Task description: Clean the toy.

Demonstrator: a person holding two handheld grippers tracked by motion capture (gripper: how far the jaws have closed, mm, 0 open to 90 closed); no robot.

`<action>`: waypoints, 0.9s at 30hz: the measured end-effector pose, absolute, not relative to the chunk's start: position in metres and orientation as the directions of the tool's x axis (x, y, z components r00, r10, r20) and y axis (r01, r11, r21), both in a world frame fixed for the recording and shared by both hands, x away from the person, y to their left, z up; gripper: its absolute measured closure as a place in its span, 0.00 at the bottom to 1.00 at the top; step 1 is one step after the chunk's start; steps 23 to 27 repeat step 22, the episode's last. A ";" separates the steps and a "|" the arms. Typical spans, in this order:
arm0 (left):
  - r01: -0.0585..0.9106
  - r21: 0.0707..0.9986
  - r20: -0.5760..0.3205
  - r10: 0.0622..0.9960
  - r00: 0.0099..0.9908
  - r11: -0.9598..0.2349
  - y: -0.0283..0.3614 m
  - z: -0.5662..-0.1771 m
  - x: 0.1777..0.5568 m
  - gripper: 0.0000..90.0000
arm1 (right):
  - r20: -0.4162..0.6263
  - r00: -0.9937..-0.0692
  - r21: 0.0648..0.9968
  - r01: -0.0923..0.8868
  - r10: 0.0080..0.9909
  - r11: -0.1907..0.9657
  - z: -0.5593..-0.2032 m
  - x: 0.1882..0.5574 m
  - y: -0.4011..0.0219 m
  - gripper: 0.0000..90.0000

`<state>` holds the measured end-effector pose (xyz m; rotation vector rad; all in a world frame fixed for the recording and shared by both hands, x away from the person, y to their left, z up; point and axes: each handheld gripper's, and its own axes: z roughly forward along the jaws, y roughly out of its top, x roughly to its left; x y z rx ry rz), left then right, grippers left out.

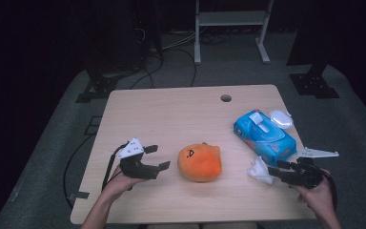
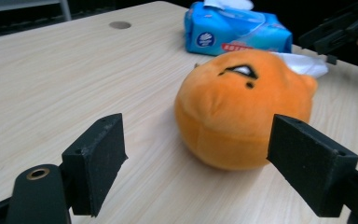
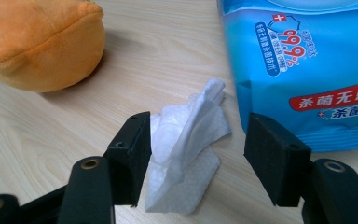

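An orange plush toy (image 1: 200,162) with a stitched face lies near the table's front middle. My left gripper (image 1: 158,157) is open just to its left, jaws pointing at it; in the left gripper view the plush (image 2: 242,107) sits ahead of the gripper (image 2: 200,161), apart from both pads. A crumpled white wipe (image 1: 259,170) lies right of the plush. My right gripper (image 1: 274,170) is open with the wipe (image 3: 186,154) between its jaws (image 3: 196,161); the left pad is against the wipe, the right pad apart from it.
A blue wet-wipe pack (image 1: 264,136) with a sheet sticking up lies at the right, just behind the wipe (image 3: 307,70). A small white rounded object (image 1: 281,118) sits beyond it by the table edge. A cable hole (image 1: 226,98) is at the far middle.
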<state>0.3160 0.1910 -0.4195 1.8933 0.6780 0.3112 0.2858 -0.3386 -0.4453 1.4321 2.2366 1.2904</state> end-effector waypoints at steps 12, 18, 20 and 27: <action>0.350 0.894 -0.094 0.644 0.759 -0.282 0.215 -0.439 0.311 0.19 | 0.279 -0.517 0.746 0.647 0.809 0.156 -0.447 0.285 -0.337 0.43; 0.393 0.886 -0.115 0.707 0.698 -0.244 0.228 -0.454 0.311 0.16 | 0.284 -0.519 0.754 0.640 0.806 0.147 -0.448 0.280 -0.336 0.41; 0.413 0.880 -0.126 0.722 0.681 -0.236 0.229 -0.458 0.312 0.16 | 0.292 -0.517 0.757 0.639 0.805 0.137 -0.450 0.279 -0.333 0.40; 0.417 0.880 -0.134 0.725 0.675 -0.226 0.229 -0.459 0.313 0.15 | 0.293 -0.525 0.763 0.632 0.799 0.136 -0.451 0.279 -0.330 0.40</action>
